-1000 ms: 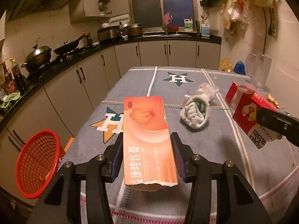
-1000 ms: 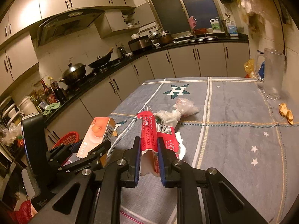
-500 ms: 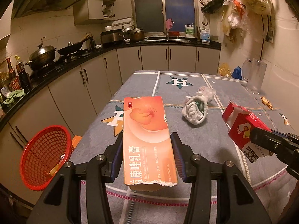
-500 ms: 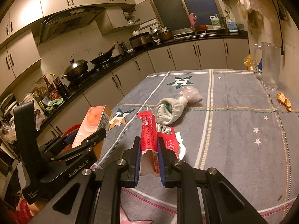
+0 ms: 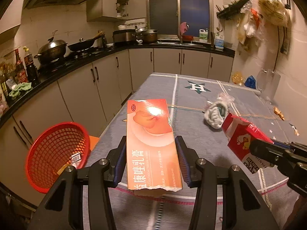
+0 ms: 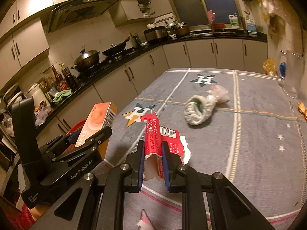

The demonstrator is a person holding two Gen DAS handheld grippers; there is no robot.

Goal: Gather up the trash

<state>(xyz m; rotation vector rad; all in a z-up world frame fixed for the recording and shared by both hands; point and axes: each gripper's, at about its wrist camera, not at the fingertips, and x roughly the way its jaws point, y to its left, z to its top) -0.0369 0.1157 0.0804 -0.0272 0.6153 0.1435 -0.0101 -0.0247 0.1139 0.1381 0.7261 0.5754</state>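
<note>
Left gripper (image 5: 151,161) clamps the orange box (image 5: 151,143), lengthwise, red basket (image 5: 55,153) near-left; right gripper (image 6: 152,163) pinches the red carton (image 6: 159,141).

Black grippers (image 5: 151,161), blue-padded jaws, silver screws

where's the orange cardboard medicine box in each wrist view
Left wrist view: orange cardboard medicine box at centre, clamped flat between the left gripper pads.
Right wrist view: same box at left, edge-on.
Shared landmark: crumpled white-green rag on the grey star-patterned tablecloth.
</note>
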